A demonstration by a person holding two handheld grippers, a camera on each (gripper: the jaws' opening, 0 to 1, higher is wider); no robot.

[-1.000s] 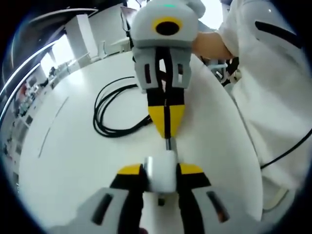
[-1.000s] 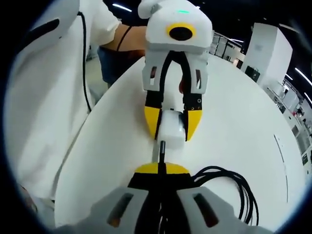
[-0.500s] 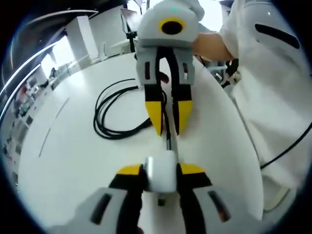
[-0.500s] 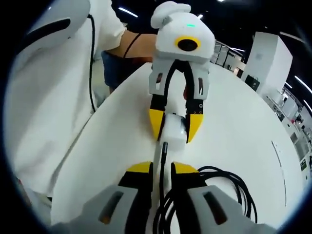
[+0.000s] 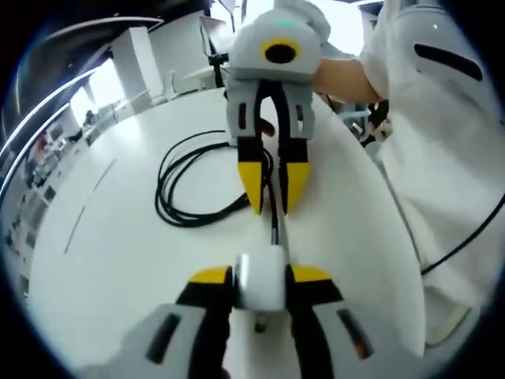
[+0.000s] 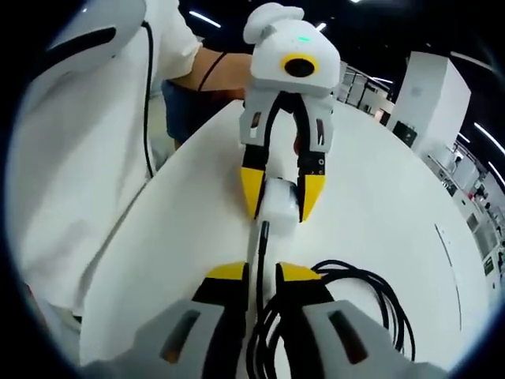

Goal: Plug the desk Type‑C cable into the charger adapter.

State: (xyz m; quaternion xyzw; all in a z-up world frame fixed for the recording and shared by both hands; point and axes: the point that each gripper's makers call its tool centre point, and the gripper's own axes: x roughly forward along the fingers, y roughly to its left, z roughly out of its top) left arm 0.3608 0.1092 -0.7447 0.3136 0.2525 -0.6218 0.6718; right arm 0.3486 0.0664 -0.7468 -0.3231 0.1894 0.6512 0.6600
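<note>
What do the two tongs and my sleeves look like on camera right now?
Both tongs match: the right tongs and the left tongs have white-grey bodies, a yellow-ringed lens, a green light on top, and black jaws with yellow tips. The sleeve is white with a black stripe.

Round white table (image 5: 118, 237), plain top, one thin dark line near its far edge. White pillar (image 6: 430, 91) beyond the table, with a dark panel at its base. Ceiling dark, crossed by bright strip lights (image 6: 203, 19). Bright windows (image 5: 95, 83) behind low white furniture. Cluttered desks (image 6: 481, 193) along the room's edge.
</note>
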